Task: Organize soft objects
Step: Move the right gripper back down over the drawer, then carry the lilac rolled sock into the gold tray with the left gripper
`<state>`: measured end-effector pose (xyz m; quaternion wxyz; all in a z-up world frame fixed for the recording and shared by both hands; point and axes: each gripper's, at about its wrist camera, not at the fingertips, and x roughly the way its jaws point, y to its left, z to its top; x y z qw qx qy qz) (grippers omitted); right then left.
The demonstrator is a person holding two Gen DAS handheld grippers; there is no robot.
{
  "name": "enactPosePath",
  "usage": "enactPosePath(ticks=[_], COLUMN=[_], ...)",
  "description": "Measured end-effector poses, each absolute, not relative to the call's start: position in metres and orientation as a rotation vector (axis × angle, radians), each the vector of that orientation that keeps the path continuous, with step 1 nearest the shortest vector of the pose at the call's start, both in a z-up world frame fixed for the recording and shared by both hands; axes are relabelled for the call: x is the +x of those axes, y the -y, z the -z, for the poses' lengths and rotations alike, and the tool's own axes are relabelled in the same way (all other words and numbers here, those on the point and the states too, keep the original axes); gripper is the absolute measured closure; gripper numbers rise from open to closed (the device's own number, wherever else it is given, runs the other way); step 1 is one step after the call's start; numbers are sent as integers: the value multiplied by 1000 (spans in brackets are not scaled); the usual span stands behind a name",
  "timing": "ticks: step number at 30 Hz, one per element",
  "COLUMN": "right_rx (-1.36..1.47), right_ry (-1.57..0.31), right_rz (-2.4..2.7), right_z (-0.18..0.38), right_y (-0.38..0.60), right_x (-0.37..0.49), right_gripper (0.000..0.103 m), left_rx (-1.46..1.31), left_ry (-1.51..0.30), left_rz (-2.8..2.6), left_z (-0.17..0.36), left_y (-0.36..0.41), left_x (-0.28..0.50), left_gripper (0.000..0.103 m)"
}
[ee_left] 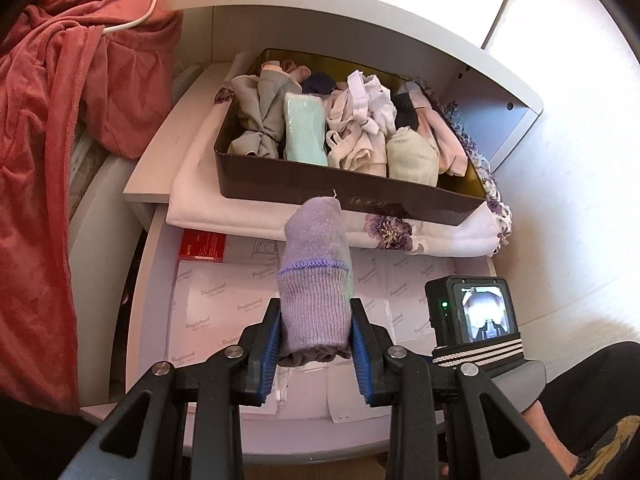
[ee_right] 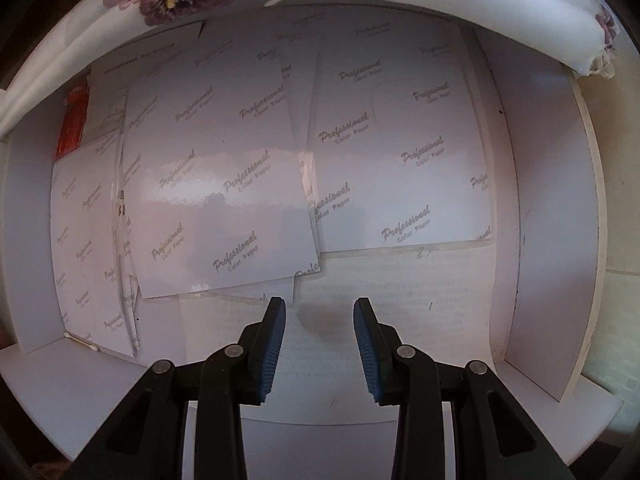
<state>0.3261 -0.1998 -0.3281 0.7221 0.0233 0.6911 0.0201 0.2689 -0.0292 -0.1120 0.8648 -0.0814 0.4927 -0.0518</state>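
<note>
Landmark: dark box, rectangular, glossy-walled, gold-toned inside, standing on a folded white cloth with purple flower print on a white shelf.

Item 1. Rolled lilac sock: ribbed knit cuff, fuzzier upper part, a violet stitched band between them. Held just in front of the box's near wall, its far end overlapping that wall in the picture. The left gripper pinches the cuff, blue ridged pads pressed into the knit on both sides.

Item 2. Box contents, packed in rows: grey twisted fabric at the box's left end, a mint-green flat bundle beside it, white crumpled strappy pieces in the middle, a pale cream roll and pink fabric toward the right end.

Item 3. Open white drawer below and in front of the box, lined with glossy white sheets printed "Professional Color Paper", overlapping at angles; a red pack at its far left corner.

Item 4. Right gripper: jaws spread apart with nothing between them, hanging over the drawer's sheets.

Item 5. Coral plush garment, draped left of the box; a white cable lies across it.

Room: white walls beyond and right of the box.
</note>
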Motion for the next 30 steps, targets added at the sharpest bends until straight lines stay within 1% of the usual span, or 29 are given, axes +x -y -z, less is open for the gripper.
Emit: enactPosePath(ticks=[10, 19, 30], right_rx=[34, 20, 10], right_ry=[-1546, -1551, -1554], right_rz=[-53, -63, -70], right_z=[340, 341, 341], right_y=[192, 190, 185], right_x=[327, 326, 325], right_gripper=[67, 65, 65], left_rx=[-170, -254, -362], left_ry=[-1043, -1041, -959], left_rz=[105, 99, 115], left_z=[113, 109, 74], left_y=[27, 10, -9], left_x=[264, 261, 269], left_gripper=[72, 72, 72])
